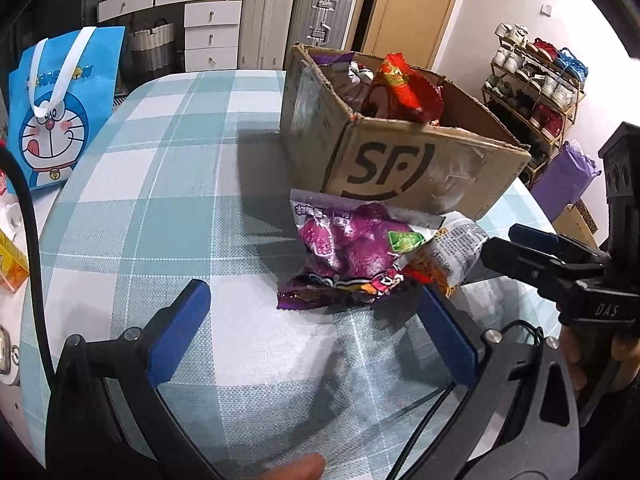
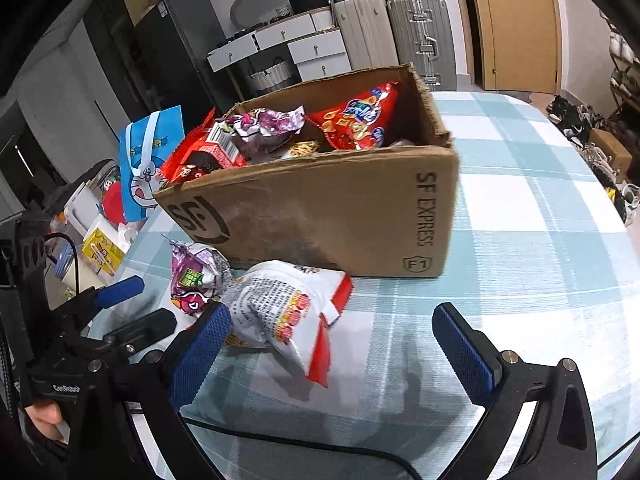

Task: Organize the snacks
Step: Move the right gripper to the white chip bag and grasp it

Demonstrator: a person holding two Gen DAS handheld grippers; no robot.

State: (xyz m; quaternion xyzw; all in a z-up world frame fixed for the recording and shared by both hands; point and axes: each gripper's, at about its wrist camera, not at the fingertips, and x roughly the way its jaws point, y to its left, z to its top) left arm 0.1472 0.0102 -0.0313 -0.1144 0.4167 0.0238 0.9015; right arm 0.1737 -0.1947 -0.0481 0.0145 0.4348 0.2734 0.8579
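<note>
Left wrist view: left gripper (image 1: 316, 328) jaws spread, empty; purple snack bag (image 1: 348, 256) just ahead of them on tabletop (image 1: 168, 152), against cardboard box (image 1: 400, 168).

Right wrist view: right gripper (image 2: 332, 344) jaws spread; white snack bag (image 2: 284, 312) touching left jaw, likely next pick for box.

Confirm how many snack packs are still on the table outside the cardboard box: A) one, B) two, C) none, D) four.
B: a purple snack pack and a white snack pack lie side by side on the checked tablecloth, just in front of the cardboard box; both the left gripper and right gripper are open and empty.
</note>
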